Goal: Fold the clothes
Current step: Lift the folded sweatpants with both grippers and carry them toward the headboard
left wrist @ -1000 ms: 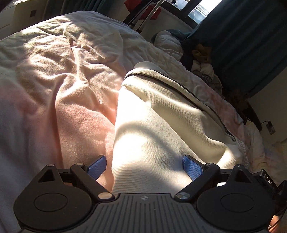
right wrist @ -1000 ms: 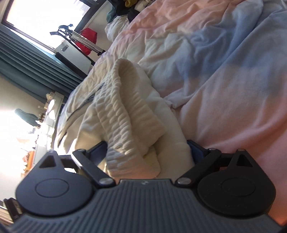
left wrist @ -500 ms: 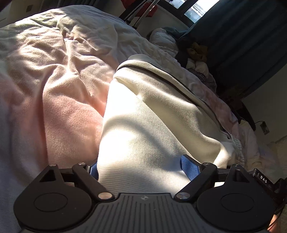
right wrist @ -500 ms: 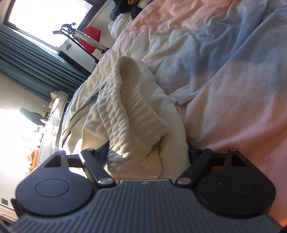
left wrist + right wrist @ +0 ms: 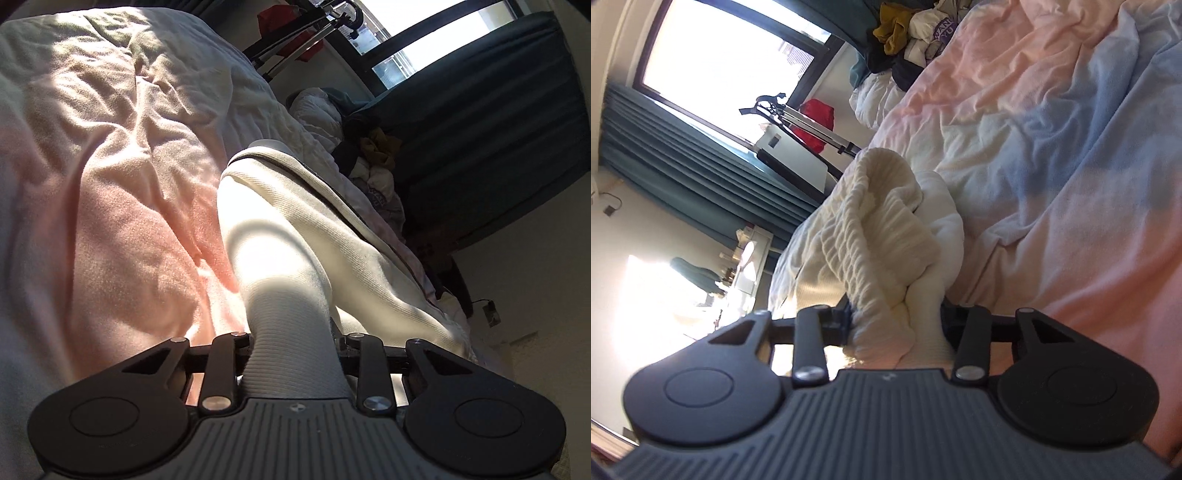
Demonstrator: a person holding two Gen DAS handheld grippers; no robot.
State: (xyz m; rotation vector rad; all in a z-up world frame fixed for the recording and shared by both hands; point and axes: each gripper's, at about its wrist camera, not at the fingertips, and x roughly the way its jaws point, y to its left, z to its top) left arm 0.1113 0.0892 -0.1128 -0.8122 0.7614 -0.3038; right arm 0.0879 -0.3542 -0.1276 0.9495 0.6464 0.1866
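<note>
both grippers bite the cream garment on the bed

in the left wrist view the left gripper (image 5: 291, 341) sits at the bottom centre of the frame, its jaws closing on a bunched neck of the garment (image 5: 295, 236). the ribbed cream cloth is squeezed into a narrow column between the two black arms, and the pads themselves are hidden behind it. above the pinch the cloth fans out wide and runs toward the upper middle of the frame, where a dark trim line follows its right edge. half of it is in sun, half in shadow.

the blanket (image 5: 110, 184) fills the left of that view, rumpled, pink and pale. at the upper right hang dark teal curtains (image 5: 498, 129) under a bright window (image 5: 424, 40). a heap of clothes (image 5: 373, 155) lies at the far end of the bed, right of centre.

in the right wrist view the right gripper (image 5: 895, 319) is at the bottom centre, jaws closing too, with a thick wad of the garment (image 5: 879, 229) caught between them. here the cloth is the crinkled, elastic part, folded over itself and standing up in a hump toward the middle of the frame. the blanket (image 5: 1071, 166) spreads over the right side, pink with blue patches. the window (image 5: 720, 62) is at the upper left, the curtains (image 5: 683, 155) below it, and a red bag (image 5: 816, 122) sits by a metal stand (image 5: 812, 127) near the upper centre. the clothes heap (image 5: 908, 33) is at the top edge.
</note>
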